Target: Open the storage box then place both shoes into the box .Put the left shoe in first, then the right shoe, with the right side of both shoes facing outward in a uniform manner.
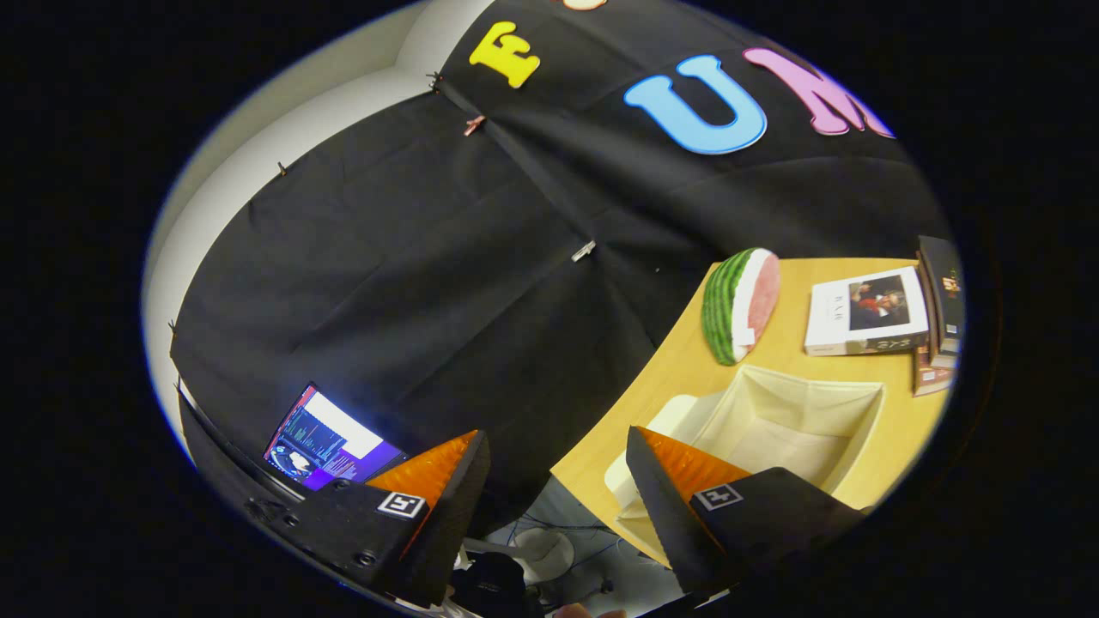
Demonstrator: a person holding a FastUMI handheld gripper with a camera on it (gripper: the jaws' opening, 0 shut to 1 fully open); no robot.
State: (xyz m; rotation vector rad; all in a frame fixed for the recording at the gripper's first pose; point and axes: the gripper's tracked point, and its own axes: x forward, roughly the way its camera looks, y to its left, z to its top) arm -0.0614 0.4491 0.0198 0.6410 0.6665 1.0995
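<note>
The gripper (558,463) stands open, with a wide gap between its two fingers and nothing held. Each finger body carries a small square black-and-white marker tag.

The storage box (798,425) (cream fabric, lid off, interior bare) sits on the wooden table (661,378), just ahead of the right-hand finger, at about 2 o'clock from the fingertips. That finger overlaps the box's near corner in the view; contact cannot be confirmed.

Beyond the box, at about 12 o'clock from it, a watermelon slice (740,305) lies on the table with its green rind turned toward the black cloth wall (412,257). A white book (867,322) lies at about 1 o'clock from the box; its cover bears a portrait and printed lettering too small to read. Just beside it stands a stack of darker books (940,300).

A lit screen (330,442) sits beside the left-hand finger, at about 9 o'clock.
</note>
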